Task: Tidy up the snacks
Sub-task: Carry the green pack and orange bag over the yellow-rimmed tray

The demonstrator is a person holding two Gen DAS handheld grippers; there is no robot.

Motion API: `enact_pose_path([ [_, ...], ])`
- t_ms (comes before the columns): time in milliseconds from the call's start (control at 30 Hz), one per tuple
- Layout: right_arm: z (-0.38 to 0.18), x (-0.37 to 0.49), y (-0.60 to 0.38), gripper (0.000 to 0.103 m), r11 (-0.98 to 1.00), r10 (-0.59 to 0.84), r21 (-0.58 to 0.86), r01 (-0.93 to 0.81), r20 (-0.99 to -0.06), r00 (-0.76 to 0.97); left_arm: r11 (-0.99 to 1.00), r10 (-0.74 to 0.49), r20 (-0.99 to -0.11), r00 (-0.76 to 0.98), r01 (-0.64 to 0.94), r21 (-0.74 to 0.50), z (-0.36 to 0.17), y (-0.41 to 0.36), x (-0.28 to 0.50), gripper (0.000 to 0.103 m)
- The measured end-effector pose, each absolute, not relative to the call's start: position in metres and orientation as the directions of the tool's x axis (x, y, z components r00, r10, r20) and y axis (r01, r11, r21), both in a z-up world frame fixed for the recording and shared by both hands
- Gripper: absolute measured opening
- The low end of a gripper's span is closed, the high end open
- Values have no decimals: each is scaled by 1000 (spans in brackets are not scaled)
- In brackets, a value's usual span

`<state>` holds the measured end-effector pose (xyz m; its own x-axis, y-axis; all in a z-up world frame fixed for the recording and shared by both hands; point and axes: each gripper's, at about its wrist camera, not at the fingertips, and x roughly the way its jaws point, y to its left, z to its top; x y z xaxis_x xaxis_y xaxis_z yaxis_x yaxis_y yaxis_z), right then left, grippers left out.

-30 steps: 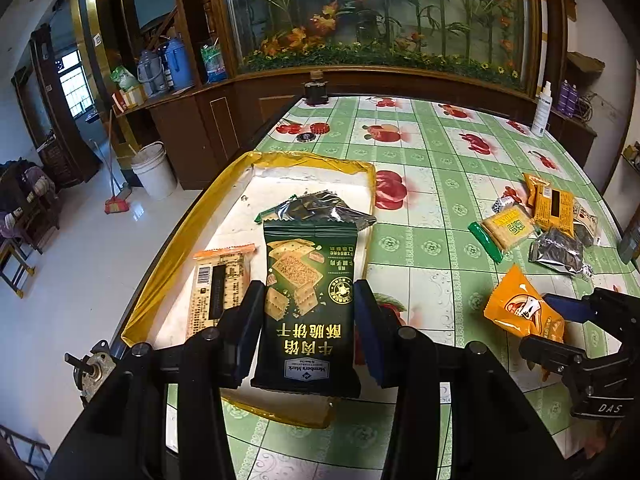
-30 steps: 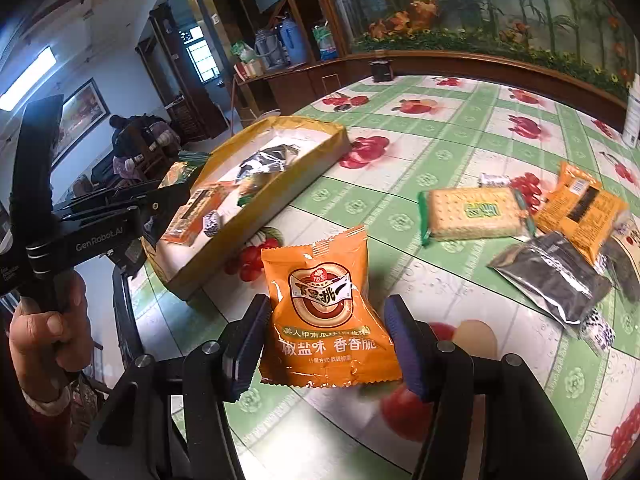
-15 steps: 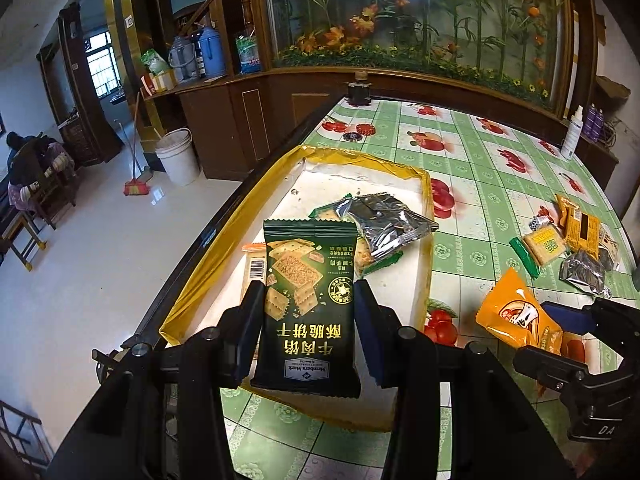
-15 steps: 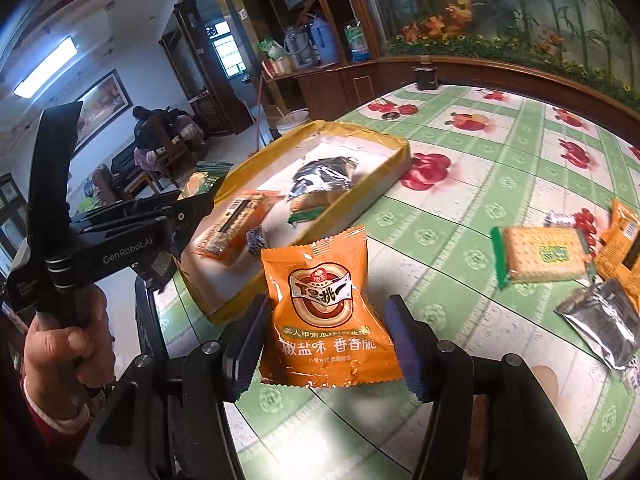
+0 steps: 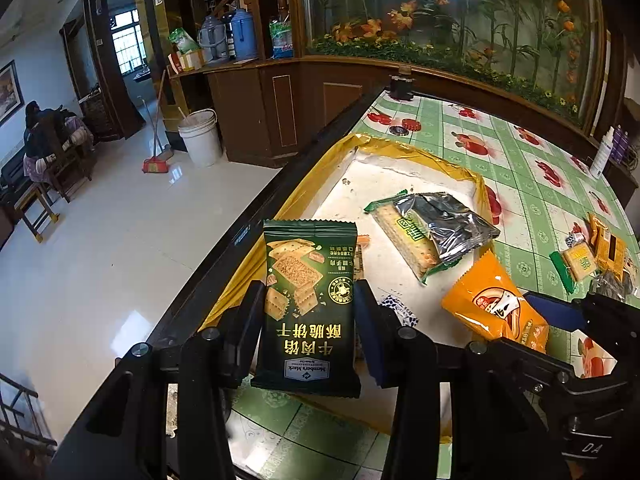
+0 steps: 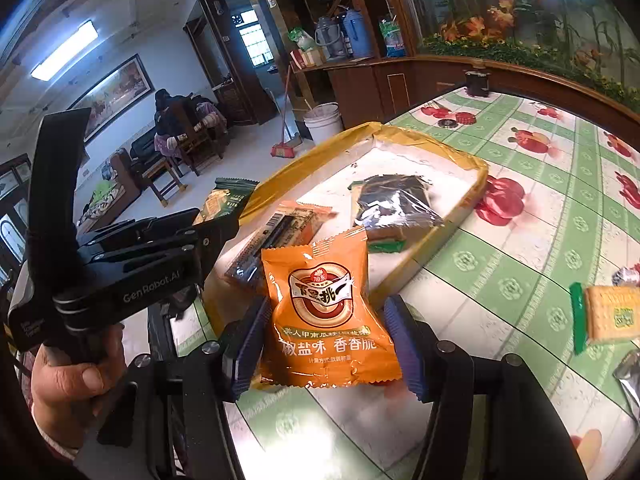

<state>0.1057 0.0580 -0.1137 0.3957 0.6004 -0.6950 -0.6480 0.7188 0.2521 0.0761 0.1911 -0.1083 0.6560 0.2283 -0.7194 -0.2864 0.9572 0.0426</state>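
Note:
My left gripper (image 5: 310,308) is shut on a dark green cracker packet (image 5: 310,276), held upright above the near left corner of the yellow-rimmed tray (image 5: 420,152). My right gripper (image 6: 326,312) is shut on an orange snack packet (image 6: 326,300), which hangs over the tray's near edge (image 6: 420,136). In the left wrist view the orange packet (image 5: 496,308) shows at the right. In the right wrist view the green packet (image 6: 228,196) sticks out of the left gripper (image 6: 216,232), held by a hand. The tray holds a silver packet (image 5: 448,216) lying on a cracker pack, and a brown-orange bar (image 6: 288,224).
Several loose snacks (image 5: 580,260) lie on the green checked tablecloth right of the tray, among them a cracker pack (image 6: 612,312). The table's dark edge (image 5: 240,240) runs along the tray's left side, with floor below. A black jar (image 5: 401,86) and a white bottle (image 5: 602,152) stand at the far edge.
Both grippers have swung left with their packets. The orange packet has gone from over the bare tablecloth to the tray's near edge. The green packet now hangs nearer the tray's left rim.

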Motion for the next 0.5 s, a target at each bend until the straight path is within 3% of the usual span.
enact_pose_path([
  [500,-123,139,84,60,728,594,268,-631,-706,385,951,237,-745,624,-305,47,-124,202,92,43],
])
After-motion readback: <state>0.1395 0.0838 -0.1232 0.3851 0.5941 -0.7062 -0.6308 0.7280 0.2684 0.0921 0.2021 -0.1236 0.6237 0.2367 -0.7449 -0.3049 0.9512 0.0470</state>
